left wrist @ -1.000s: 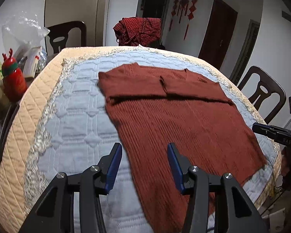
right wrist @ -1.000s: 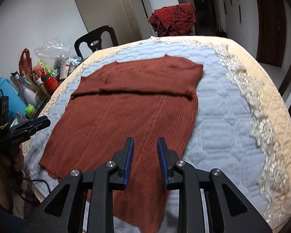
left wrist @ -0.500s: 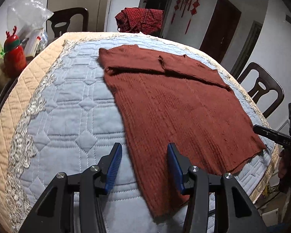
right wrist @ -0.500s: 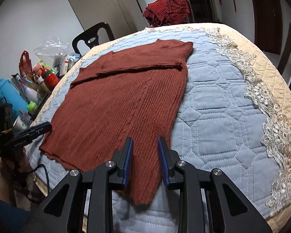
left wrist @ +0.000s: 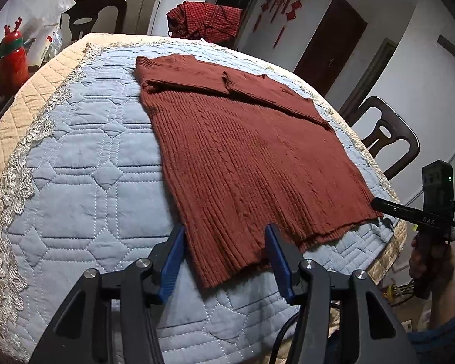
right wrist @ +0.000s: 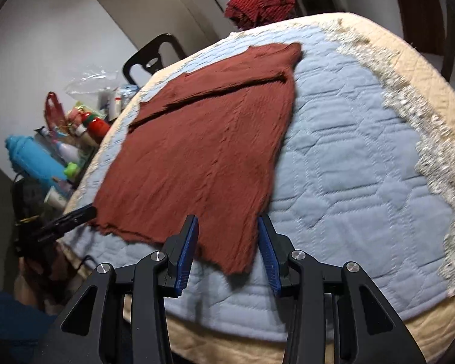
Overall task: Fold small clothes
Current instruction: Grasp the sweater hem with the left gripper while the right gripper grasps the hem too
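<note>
A rust-red ribbed sweater (left wrist: pixel 245 151) lies flat on the quilted blue table cover (left wrist: pixel 85 182), sleeves folded across its top. My left gripper (left wrist: pixel 224 242) is open, its blue pads straddling the sweater's near left hem corner, just above the cloth. My right gripper (right wrist: pixel 227 239) is open too, straddling the near right hem corner of the sweater (right wrist: pixel 203 151). The right gripper also shows at the right edge of the left wrist view (left wrist: pixel 415 215), and the left gripper at the left of the right wrist view (right wrist: pixel 63 221).
A red checked garment (left wrist: pixel 206 19) hangs on a chair behind the table. Bottles and bags (right wrist: pixel 60 139) crowd the left side beyond the table edge. Dark chairs stand at the back left (left wrist: pixel 94 9) and at the right (left wrist: pixel 385 133). A lace and beige border (right wrist: pixel 424 121) rims the cover.
Both grippers pulled back toward the near hem and lowered. The right gripper's jaws opened wider. The sweater has not moved.
</note>
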The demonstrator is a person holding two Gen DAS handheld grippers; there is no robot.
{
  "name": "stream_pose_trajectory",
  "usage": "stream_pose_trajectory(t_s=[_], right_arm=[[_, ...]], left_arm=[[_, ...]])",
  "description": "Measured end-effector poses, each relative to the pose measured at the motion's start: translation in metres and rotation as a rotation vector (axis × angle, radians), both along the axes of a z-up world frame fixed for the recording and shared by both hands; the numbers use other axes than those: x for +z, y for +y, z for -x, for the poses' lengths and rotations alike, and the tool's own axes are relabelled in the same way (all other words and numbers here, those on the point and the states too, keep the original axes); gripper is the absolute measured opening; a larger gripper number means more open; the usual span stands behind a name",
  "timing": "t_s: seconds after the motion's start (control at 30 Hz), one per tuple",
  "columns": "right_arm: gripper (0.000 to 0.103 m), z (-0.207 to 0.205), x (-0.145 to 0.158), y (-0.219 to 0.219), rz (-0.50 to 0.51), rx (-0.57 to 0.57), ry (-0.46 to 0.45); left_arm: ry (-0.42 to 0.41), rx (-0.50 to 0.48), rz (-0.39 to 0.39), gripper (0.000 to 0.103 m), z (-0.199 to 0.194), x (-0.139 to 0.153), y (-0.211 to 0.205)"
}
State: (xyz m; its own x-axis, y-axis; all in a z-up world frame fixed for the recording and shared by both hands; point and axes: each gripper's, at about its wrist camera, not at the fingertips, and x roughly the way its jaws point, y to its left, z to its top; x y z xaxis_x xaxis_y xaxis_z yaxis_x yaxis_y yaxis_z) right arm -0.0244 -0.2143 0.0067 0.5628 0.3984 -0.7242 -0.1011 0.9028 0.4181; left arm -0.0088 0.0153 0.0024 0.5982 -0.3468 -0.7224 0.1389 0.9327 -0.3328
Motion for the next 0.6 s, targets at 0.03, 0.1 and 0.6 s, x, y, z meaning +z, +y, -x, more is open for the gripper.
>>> stream_pose_trajectory(t_s=[0.03, 0.1, 0.6], right_arm=[[0.041, 0.000, -0.001, 0.002, -0.002, 0.006, -0.002], [0.041, -0.002, -0.002, 0.002, -0.017, 0.005, -0.003], [0.021, -0.009, -0.009, 0.003, -0.112, 0.006, 0.023]], left_arm=[[0.001, 0.001, 0.008, 0.058, -0.001, -0.001, 0.000], [0.003, 0.010, 0.038, 0.058, -0.006, -0.001, 0.002], [0.006, 0.055, 0.129, 0.037, -0.010, -0.007, 0.013]])
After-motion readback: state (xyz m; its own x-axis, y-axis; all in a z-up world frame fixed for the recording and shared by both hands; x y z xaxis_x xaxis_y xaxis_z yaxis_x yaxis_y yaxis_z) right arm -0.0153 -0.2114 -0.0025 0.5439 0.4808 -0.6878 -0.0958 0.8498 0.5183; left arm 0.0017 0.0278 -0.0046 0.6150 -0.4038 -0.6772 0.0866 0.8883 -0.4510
